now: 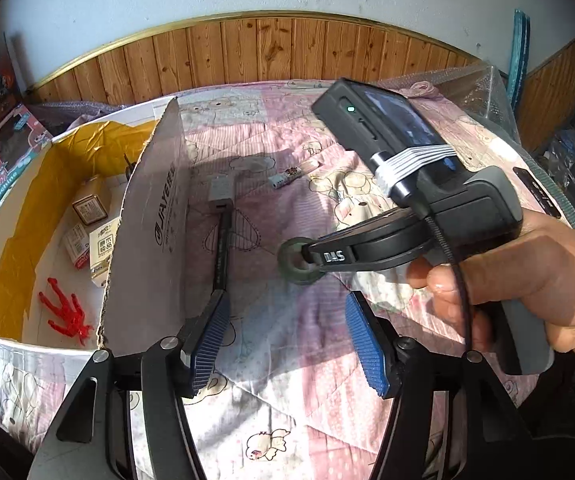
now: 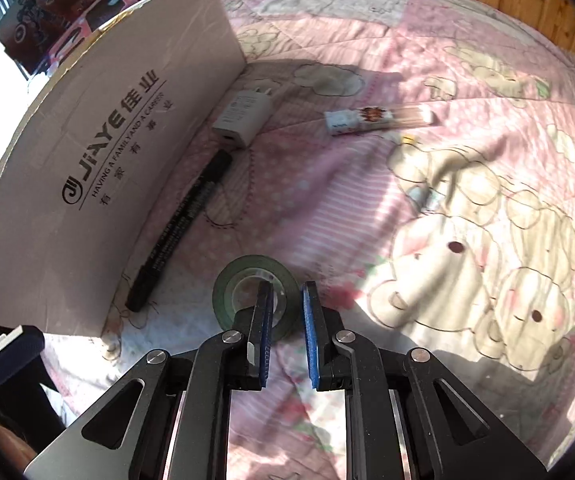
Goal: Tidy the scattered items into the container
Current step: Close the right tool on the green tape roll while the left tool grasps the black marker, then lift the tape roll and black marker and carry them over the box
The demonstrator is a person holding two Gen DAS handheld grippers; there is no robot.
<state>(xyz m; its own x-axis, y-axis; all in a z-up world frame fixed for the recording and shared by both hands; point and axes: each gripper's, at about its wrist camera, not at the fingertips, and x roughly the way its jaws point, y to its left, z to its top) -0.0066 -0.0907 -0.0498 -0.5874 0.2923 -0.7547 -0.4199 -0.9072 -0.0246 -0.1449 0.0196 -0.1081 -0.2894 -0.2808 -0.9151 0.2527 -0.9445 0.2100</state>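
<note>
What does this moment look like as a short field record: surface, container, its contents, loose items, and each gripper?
surface: pink patterned quilt
container: open cardboard box, at the left edge of the quilt
in the box: red toy figure, several small cartons
loose on the quilt: white charger, black marker, small printed tube
right gripper: shut on green tape roll, one finger through its hole
left gripper: open, holding nothing

My left gripper (image 1: 287, 344) black with ribbed blue fingers (image 1: 207, 344), silver screws at the pivots, my right gripper (image 2: 287, 328) matching, "DAS" lettering, grey handle, braided black cable
</note>
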